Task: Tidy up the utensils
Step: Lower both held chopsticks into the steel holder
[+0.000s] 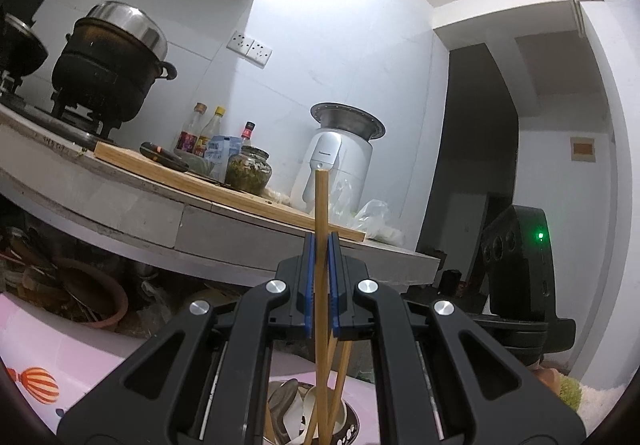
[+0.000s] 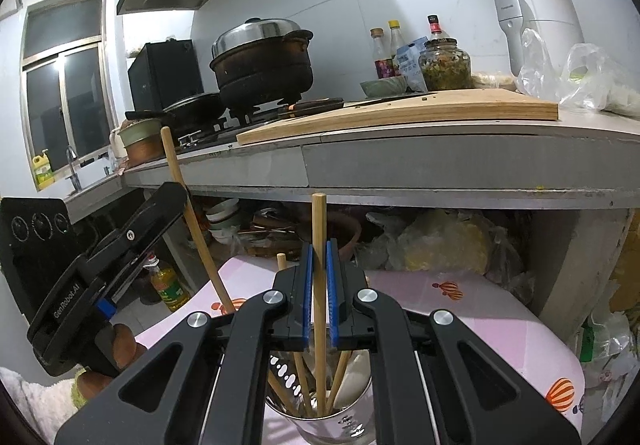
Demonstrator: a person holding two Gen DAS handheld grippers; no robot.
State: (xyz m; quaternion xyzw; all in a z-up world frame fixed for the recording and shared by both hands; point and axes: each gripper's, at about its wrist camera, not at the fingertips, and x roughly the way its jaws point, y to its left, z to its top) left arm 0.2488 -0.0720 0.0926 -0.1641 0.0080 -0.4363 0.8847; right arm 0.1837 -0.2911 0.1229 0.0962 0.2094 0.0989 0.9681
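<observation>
Left tool (image 1: 321, 245): blue pads closed on one wooden chopstick (image 1: 321, 213), held upright; its top stands above the fingertips, its lower end reaches down into the metal utensil holder (image 1: 352, 423) directly below. In the right wrist view this tool (image 2: 120, 245) appears at the left, a hand (image 2: 120, 345) around its grip, its chopstick (image 2: 192, 221) slanting up past the counter edge.

Right tool (image 2: 319, 249): blue pads closed on a second chopstick (image 2: 319, 245), also upright, lower end inside the same holder.

Metal utensil holder (image 2: 344, 425): perforated steel cup, standing on a pink cloth (image 2: 460, 309) printed with hot-air balloons. Contents: several more wooden chopsticks (image 2: 340, 369) leaning at angles, and white spoons (image 2: 352, 381) resting against the wall.

Below the counter, farther back: an open shelf space with stacked bowls (image 2: 222, 217), a brown clay pot (image 2: 352, 233), plastic bags, and an oil bottle (image 2: 168, 285) on the floor at the left.

Counter (image 2: 440, 165), far: wooden cutting board (image 2: 400, 117) with a knife (image 2: 316, 105) lying on it; a glass jar (image 2: 444, 65) of green pickles; three sauce bottles (image 2: 394, 41) behind; a white appliance (image 2: 532, 5) at the right with clear bags beside it; a lidded black pot (image 2: 264, 61) on the gas stove at the left, a pan (image 2: 192, 109) just beside it.
</observation>
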